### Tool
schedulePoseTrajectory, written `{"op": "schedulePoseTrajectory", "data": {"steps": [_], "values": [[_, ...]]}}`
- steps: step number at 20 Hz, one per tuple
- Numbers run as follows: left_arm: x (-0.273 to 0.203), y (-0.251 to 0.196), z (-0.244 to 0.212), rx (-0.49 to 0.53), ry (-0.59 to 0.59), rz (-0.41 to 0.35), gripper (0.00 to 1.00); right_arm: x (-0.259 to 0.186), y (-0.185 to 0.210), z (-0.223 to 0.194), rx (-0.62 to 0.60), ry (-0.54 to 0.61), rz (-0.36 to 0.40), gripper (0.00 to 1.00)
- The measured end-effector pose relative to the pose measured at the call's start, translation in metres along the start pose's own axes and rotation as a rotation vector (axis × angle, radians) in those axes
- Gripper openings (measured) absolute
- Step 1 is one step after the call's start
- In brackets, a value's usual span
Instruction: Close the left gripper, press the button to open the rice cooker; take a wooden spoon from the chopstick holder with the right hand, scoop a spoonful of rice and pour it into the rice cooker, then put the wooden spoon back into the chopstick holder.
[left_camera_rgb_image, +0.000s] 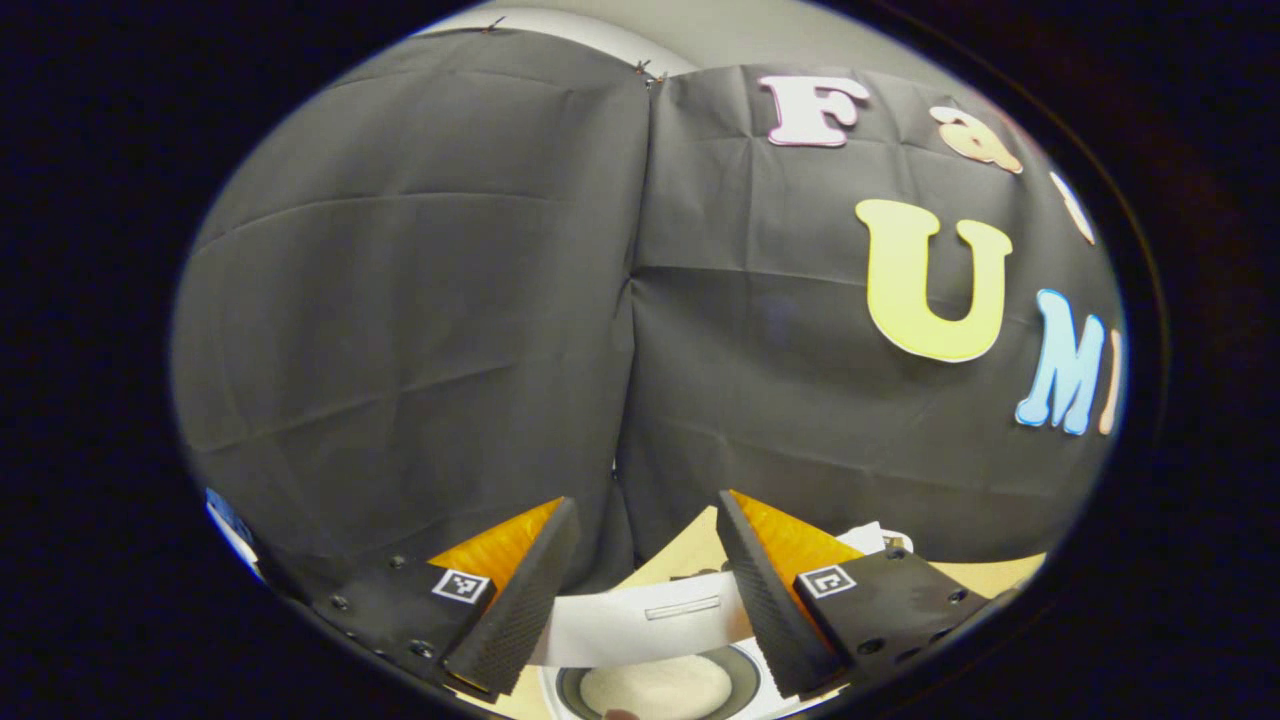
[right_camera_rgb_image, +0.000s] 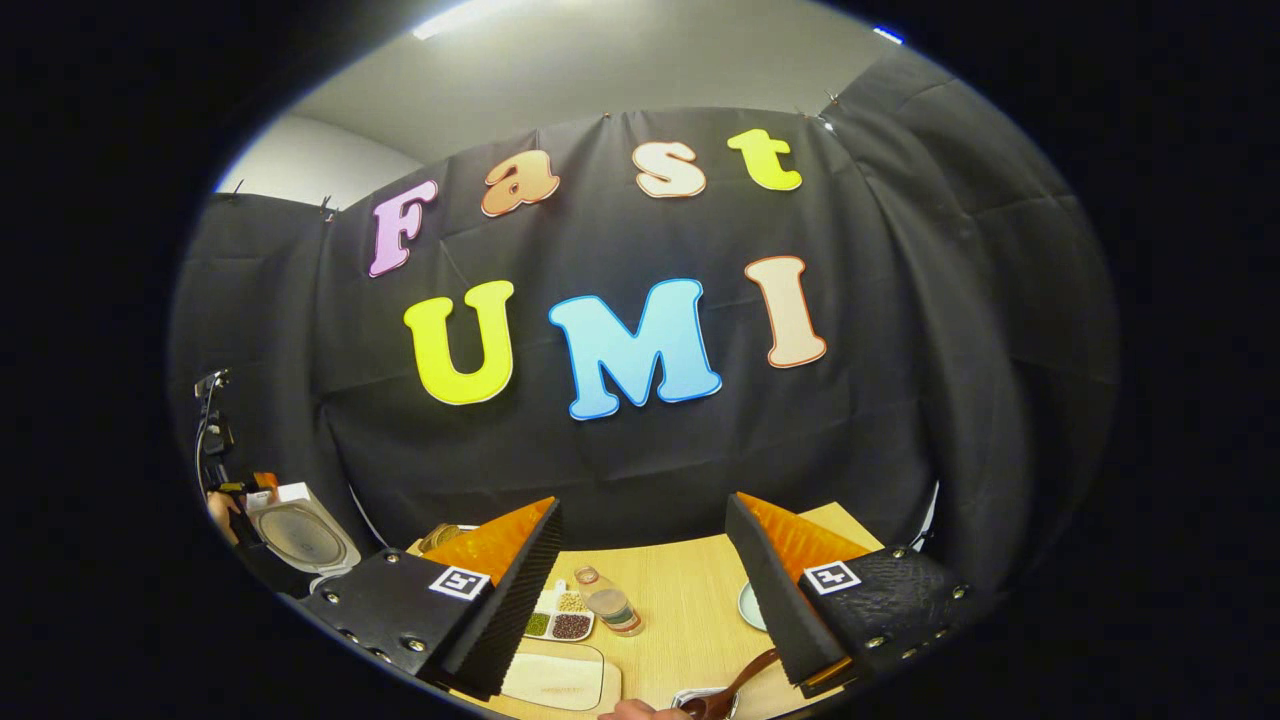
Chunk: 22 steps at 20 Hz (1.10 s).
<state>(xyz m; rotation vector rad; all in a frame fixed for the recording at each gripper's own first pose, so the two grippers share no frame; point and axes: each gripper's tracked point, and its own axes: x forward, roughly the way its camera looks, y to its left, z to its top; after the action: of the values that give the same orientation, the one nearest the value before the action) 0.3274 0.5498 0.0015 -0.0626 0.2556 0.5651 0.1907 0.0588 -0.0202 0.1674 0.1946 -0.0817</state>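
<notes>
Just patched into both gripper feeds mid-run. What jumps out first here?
In the left gripper view, the rice cooker sits right below the open left gripper, its white lid raised and pale rice in the pot. In the right gripper view, the right gripper is open above the wooden table, with a brown wooden spoon at the bottom edge.

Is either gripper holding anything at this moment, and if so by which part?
Nothing held: left gripper and right gripper are open and empty; the wooden spoon lies below.
</notes>
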Motion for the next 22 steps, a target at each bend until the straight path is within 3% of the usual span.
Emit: {"op": "schedulePoseTrajectory", "data": {"steps": [3,19,20,22], "values": [[-0.01,-0.004,-0.006,0.004,-0.011,-0.007,0.93,-0.002,0.002,-0.002,-0.004,0.013,0.012,0.98],[-0.042,-0.017,-0.059,0.068,0.037,-0.059,0.96,-0.014,0.026,-0.011,-0.106,0.049,0.058,0.98],[-0.043,-0.02,-0.061,0.064,0.045,-0.067,0.92,-0.016,0.029,-0.011,-0.109,0.046,0.06,0.98],[-0.044,-0.023,-0.066,0.068,0.039,-0.081,0.96,-0.02,0.034,-0.012,-0.116,0.049,0.065,0.98]]}}
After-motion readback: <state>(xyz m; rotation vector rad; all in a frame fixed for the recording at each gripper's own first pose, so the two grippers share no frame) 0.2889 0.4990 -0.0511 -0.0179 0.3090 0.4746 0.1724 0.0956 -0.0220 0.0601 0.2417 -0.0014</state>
